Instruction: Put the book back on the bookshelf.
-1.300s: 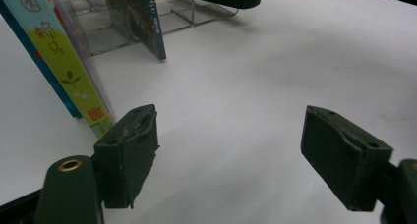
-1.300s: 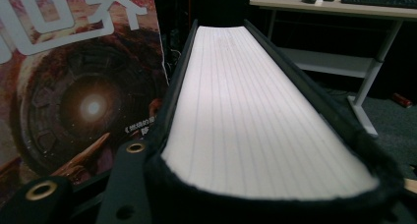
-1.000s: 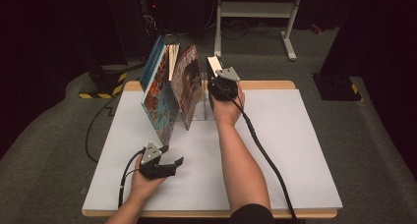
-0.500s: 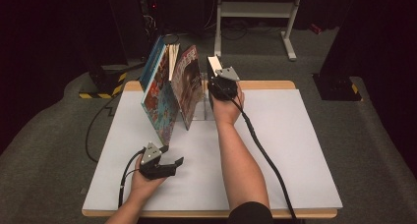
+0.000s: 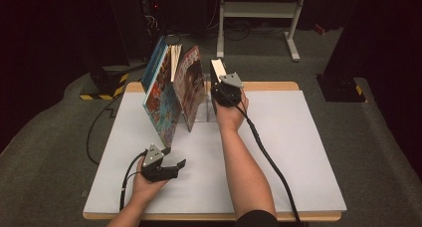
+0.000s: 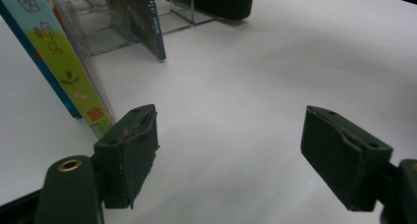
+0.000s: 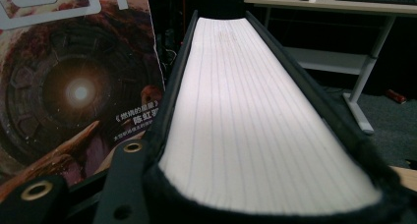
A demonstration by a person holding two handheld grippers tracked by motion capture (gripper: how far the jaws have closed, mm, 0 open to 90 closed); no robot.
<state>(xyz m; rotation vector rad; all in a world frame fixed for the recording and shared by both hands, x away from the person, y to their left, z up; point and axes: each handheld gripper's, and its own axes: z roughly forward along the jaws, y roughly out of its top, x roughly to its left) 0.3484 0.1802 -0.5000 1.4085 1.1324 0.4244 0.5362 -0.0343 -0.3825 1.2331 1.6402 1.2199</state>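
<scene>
Looks like shelving books into the clear rack [image 5: 201,95] at the back of the tabletop [image 5: 298,152]. Three books already stand there: a blue-covered one [image 5: 160,95] leaning at the left, a pale one behind it, and a reddish-covered one [image 5: 189,85] beside them.

The fourth, a thick black-covered book [image 5: 217,70], stands upright at the right end of the rack, just beside the reddish one, page edges up. Judging from this, it's placed or nearly so; what's left is letting go and pulling the hand clear.

Right tool [image 5: 225,87]: at the black book's near end. In the right gripper view the black book [image 7: 246,116] sits between the jaws, page block running away from the camera. Jaws have just been opening a little with the book between them. Can't tell whether the pads still press on the covers or have already come off.

Left tool [image 5: 171,168]: idle, low over the near-left tabletop, well apart from the rack. Left gripper view shows the left tool [image 6: 228,150] with jaws wide and nothing between them, just bare white surface; the blue book's spine is off to one side.
</scene>
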